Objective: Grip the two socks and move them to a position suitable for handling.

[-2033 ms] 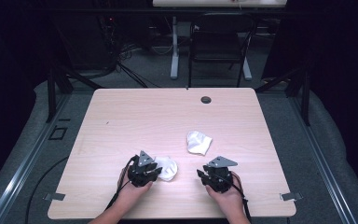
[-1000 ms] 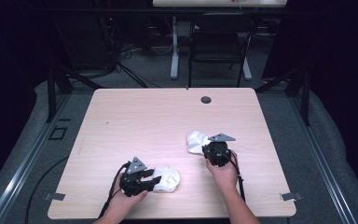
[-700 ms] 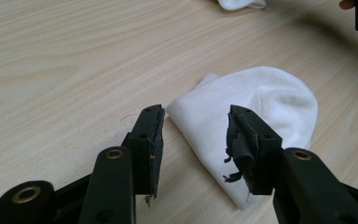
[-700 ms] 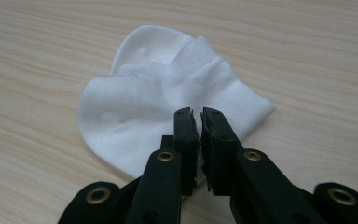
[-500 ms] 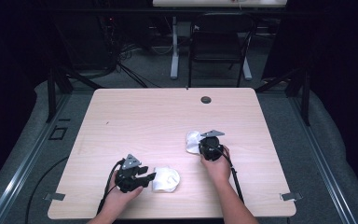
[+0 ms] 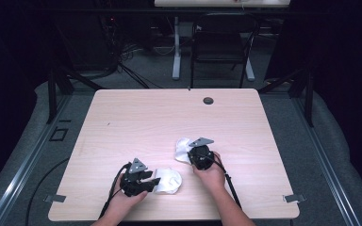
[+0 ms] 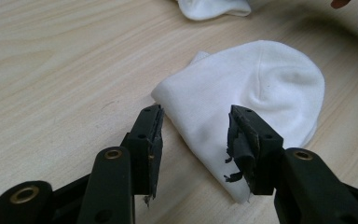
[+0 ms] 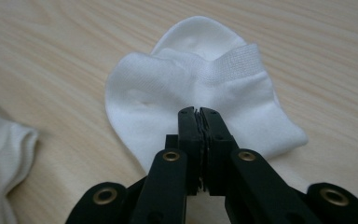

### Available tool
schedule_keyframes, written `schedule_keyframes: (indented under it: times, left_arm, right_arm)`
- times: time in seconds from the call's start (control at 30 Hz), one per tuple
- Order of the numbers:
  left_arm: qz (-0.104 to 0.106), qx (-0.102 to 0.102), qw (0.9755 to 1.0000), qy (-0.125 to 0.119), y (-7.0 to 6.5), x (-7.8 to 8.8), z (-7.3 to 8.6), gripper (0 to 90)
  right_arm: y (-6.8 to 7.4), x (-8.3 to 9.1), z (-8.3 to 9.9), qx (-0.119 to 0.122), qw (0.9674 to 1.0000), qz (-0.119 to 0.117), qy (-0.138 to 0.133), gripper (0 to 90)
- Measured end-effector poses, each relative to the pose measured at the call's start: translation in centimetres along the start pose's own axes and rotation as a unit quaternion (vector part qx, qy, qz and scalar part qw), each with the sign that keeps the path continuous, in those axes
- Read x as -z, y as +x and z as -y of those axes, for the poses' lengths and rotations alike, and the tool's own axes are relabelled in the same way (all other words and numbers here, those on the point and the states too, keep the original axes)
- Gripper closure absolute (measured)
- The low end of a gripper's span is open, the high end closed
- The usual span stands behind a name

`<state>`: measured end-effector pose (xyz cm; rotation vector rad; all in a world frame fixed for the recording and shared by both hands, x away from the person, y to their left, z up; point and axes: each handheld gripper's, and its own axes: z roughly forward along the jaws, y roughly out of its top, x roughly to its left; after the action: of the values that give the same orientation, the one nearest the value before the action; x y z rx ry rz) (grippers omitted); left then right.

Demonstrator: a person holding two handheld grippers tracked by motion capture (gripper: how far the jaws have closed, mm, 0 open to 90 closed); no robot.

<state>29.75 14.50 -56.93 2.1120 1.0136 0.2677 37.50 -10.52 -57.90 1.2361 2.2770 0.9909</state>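
Left gripper (image 6: 156, 184): jaws were held apart, straddling the near edge of a white sock (image 6: 168, 180)
Near sock: was laid flat at 6 o'clock on the table (image 6: 136, 117)
Right gripper (image 6: 191, 157): jaws were pressed together over a second white sock (image 6: 184, 149); whether fabric was pinched cannot be told
Second sock: was found at 5 o'clock from the table's middle, cuff band seen at 12 o'clock in the right gripper view

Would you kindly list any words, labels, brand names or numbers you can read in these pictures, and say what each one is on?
There is no readable text.
The two white socks, the nearer sock and the farther sock, are plain, with no logo or print.
The left gripper and right gripper show bare black jaws and brass rivets, with no markings.
The wooden table bears no label.
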Motion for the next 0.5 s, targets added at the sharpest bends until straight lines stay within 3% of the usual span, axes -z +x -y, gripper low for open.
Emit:
schedule_keyframes:
  times: [0.17,0.23,0.27,0.37,0.5]
  left_arm:
    - [0.002,-0.006,1.0,0.0,-0.3,-0.4,0.2,54.9]
    - [0.003,-0.014,0.9999,0.008,-0.5,-0.6,0.2,55.0]
    - [0.003,-0.02,0.9997,0.01,-0.6,-0.7,0.3,55.5]
    - [0.0,-0.031,0.9994,0.015,-0.9,-1.0,0.3,56.2]
    - [0.001,-0.03,0.9995,0.012,-1.1,-1.1,0.4,57.2]
  right_arm:
    - [1.0,0.2,0.1,0.023,0.9996,-0.011,0.006,87.8]
    - [1.2,0.3,0.1,0.023,0.9996,-0.012,0.008,83.8]
    - [1.3,0.6,0.1,0.019,0.9997,-0.008,0.01,77.6]
    - [1.5,1.9,0.0,0.011,0.9998,-0.015,-0.005,76.4]
    - [2.0,4.3,0.5,0.002,0.9991,-0.036,-0.024,75.2]
